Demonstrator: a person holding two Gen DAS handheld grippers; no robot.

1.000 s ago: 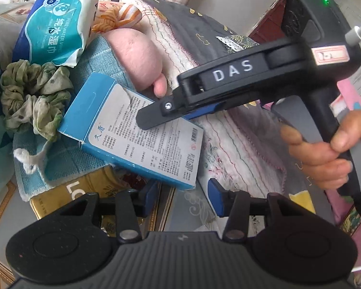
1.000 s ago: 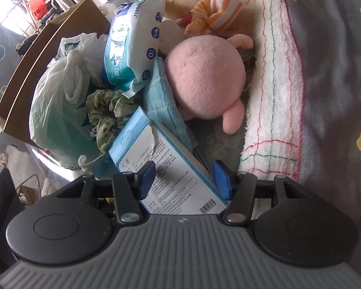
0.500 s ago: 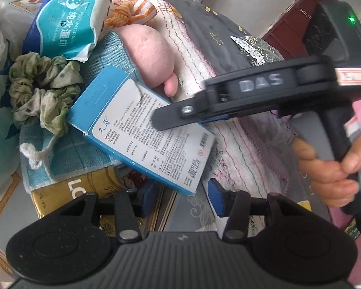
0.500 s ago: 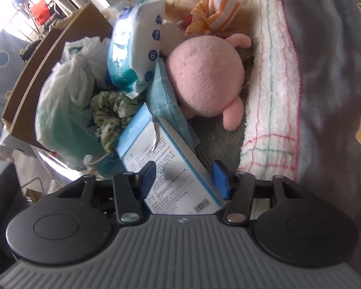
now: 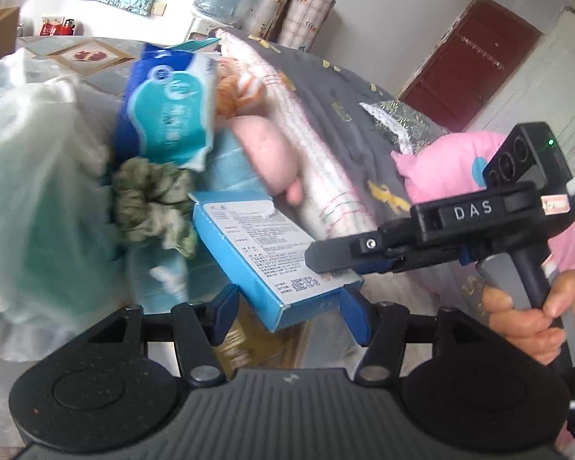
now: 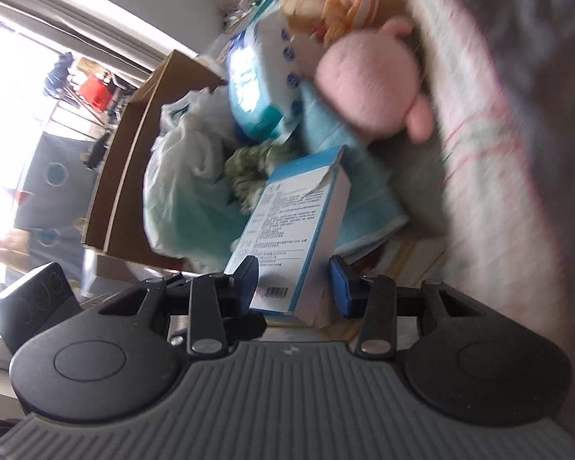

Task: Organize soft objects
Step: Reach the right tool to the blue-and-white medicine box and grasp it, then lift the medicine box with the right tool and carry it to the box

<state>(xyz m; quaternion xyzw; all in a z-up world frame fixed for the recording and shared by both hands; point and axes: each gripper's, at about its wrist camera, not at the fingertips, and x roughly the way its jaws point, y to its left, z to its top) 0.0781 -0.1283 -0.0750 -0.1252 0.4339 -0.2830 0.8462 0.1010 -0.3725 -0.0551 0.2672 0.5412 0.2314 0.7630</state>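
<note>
Left wrist view: the blue box (image 5: pixel 264 257) hangs lifted and tilted, its near end between the spread fingers of the left gripper (image 5: pixel 289 306), which close on nothing. The right gripper (image 5: pixel 341 262) comes in from the right and overlaps the box's far edge – it seems to be carrying it, though this view does not show the pinch itself. Behind lie the scrunchie (image 5: pixel 153 203), the wipes pack (image 5: pixel 172 122), the pink plush (image 5: pixel 268 153) and a white bag (image 5: pixel 27 176), all crowded against the blanket (image 5: pixel 326 145). Right wrist view: the box (image 6: pixel 303 226) stands between this gripper's (image 6: pixel 293 280) blue pads; the left pad (image 6: pixel 247 274) overlaps its lower corner, while a sliver of gap shows at the right one, so I cannot tell whether the hold is firm – blur hides the contact. To do this step well, I would squeeze fully before carrying further, keep the box's long side level so it does not pivot, and steer it wide of the plush (image 6: pixel 368 88) and towel (image 6: pixel 364 191) so nothing soft gets dragged along.
</note>
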